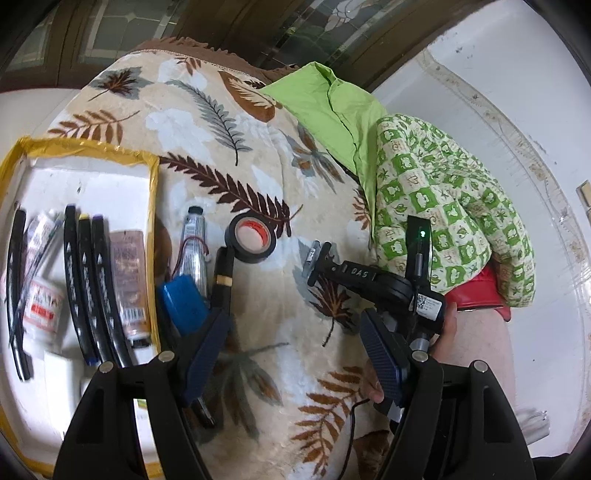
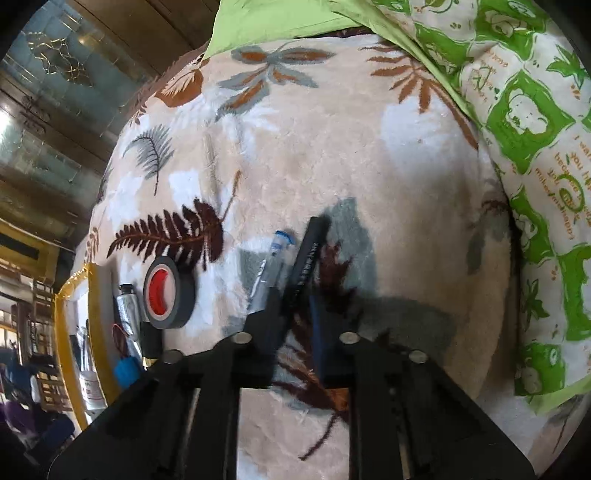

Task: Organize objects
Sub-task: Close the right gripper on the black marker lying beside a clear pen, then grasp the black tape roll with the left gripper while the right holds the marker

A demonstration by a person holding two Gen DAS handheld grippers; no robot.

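Two pens point(image 2: 291, 266) half behind fingers point(image 2: 267, 317)

A leaf-patterned fleece blanket point(image 1: 229, 147) covered the bed. A green patterned quilt point(image 1: 443, 192) lay bunched along its edge, lime lining point(image 1: 325, 107) showing. Beyond stood dark wooden doors with leaded glass panes point(image 1: 122, 26) and a scuffed white wall point(image 1: 517, 74). Daylight glinted off the glass.

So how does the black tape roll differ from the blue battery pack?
The tape roll is a black ring with a red core; the battery pack is a solid blue block with red wires. The roll lies farther from the box. Both rest on the leaf-print blanket.
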